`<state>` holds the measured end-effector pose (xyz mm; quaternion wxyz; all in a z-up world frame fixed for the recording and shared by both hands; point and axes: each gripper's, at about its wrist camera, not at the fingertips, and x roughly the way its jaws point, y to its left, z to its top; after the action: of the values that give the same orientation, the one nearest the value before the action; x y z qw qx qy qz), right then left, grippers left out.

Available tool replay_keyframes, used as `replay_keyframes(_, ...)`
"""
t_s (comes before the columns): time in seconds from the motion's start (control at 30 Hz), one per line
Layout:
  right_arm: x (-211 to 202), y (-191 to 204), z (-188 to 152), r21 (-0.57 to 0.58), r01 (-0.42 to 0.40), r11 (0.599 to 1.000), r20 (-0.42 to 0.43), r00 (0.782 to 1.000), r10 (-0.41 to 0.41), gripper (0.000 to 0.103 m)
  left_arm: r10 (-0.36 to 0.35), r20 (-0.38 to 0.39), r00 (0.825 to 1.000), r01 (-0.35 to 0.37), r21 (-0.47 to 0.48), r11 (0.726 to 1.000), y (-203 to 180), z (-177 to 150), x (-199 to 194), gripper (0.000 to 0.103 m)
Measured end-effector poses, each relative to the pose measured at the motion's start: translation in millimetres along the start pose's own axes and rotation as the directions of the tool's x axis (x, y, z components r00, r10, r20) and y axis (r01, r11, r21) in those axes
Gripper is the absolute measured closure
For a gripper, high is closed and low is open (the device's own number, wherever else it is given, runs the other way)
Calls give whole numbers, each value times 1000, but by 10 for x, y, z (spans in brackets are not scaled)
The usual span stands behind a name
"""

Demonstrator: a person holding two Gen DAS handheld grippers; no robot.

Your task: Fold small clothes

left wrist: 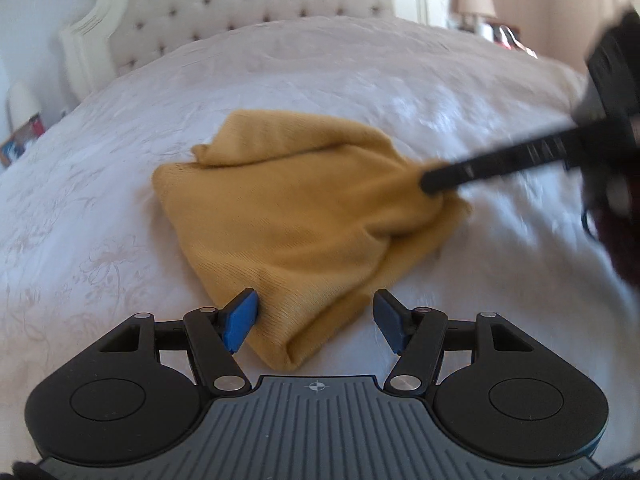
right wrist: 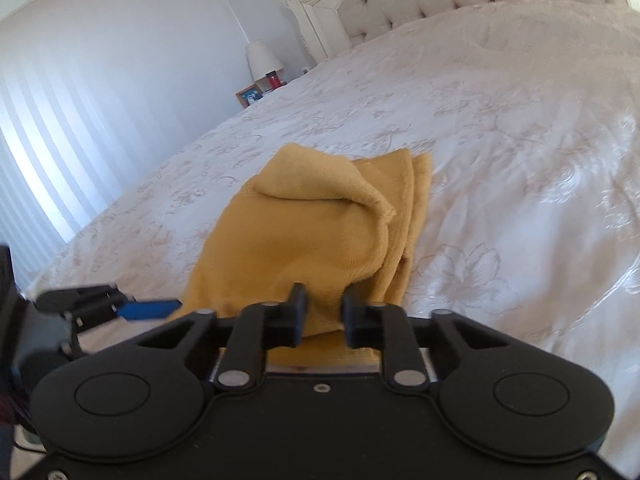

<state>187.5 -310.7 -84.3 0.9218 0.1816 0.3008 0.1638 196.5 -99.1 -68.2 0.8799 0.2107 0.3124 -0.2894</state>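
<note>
A mustard-yellow knitted garment (left wrist: pixel 296 208) lies loosely folded on the white bedspread (left wrist: pixel 100 220). My left gripper (left wrist: pixel 316 314) stands open over its near corner. The left blue pad touches the cloth edge and the right pad is off the cloth. In the left wrist view, my right gripper (left wrist: pixel 430 184) comes in from the right onto the garment's right edge, where the cloth is drawn up to it. In the right wrist view, the right gripper (right wrist: pixel 325 314) is shut on a bunch of the garment (right wrist: pixel 304 232). The left gripper (right wrist: pixel 152 308) shows at that view's left.
A tufted headboard (left wrist: pixel 248 4) stands at the far end of the bed. A lamp (right wrist: pixel 262 58) and a picture frame (right wrist: pixel 249 95) sit on a bedside stand. Vertical blinds (right wrist: pixel 36 152) cover a window on the left. Patterned bedspread (right wrist: pixel 500 160) surrounds the garment.
</note>
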Motion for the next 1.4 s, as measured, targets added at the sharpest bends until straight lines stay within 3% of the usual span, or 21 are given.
replay_keyframes(0.07,7,0,5,11,-21,1000,7,1000,21,89,17,-2,1000,-17,17,1000,-28,-6,31,41)
replay_keyframes(0.3,-314,-103,89,113,-77,991,112,992,64,91,75,17,997,-74,-77,994,208,-22,20,41)
replay_keyframes(0.43,-229,-229,15,159,-2,987,6,1000,1,91,89,-26,996,-91,-113,989,330,-108,38,39)
replay_keyframes(0.6,-78,-245,-44,158,10,987,-67,998,1,90,76,-56,996,-87,-231,969,492,-218,-9,36)
replay_keyframes(0.67,-65,-231,-62,139,11,990,-85,996,1,89,67,-60,996,-82,-298,951,567,-268,-40,35)
replay_keyframes(0.8,-60,-246,-77,128,24,992,-102,995,-10,81,42,-74,996,-72,-454,888,760,-415,-124,34)
replay_keyframes(0.93,-119,-281,-67,122,66,990,-97,994,-54,79,133,-142,981,-181,-411,893,781,-445,-274,36)
replay_keyframes(1.0,-217,-280,-17,116,90,989,-57,995,-84,77,147,-105,984,-177,-389,904,792,-374,-414,36)
replay_keyframes(1.1,-361,-240,96,77,142,987,37,989,-146,54,159,-30,987,-159,-369,916,804,-105,-494,35)
replay_keyframes(1.13,-382,-236,140,71,149,986,59,986,-153,52,153,-7,988,-144,-380,914,823,6,-468,35)
replay_keyframes(1.3,-312,-116,315,-1,154,988,61,986,-154,52,161,46,986,-121,-470,874,924,517,-19,35)
replay_keyframes(1.4,-190,26,420,-107,167,980,54,985,-162,52,170,-17,985,-155,-504,850,936,679,400,34)
